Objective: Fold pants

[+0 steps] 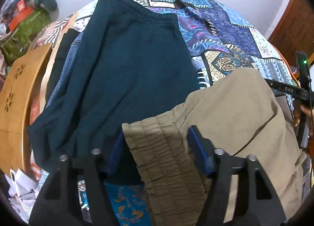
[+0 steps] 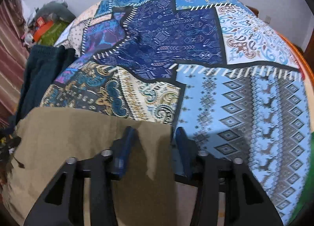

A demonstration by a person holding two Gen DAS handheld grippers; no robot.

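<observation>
Khaki pants (image 1: 231, 114) lie on a patchwork bedspread (image 1: 225, 35). Their gathered elastic waistband (image 1: 157, 147) runs between the two fingers of my left gripper (image 1: 157, 147), whose jaws stand wide apart around it. In the right wrist view the khaki pants (image 2: 78, 128) fill the lower left; their right edge lies between the fingers of my right gripper (image 2: 155, 143), which is also open. The other gripper's black body (image 1: 302, 80) shows at the far right of the left wrist view.
Folded dark teal sweatpants (image 1: 125, 65) lie on a stack with jeans (image 1: 66, 63) left of the khaki pants, also in the right wrist view (image 2: 41, 73). A wooden board (image 1: 17, 96) is at the left. Boxes and clutter (image 1: 25, 22) sit far left. Bedspread (image 2: 235, 98) stretches right.
</observation>
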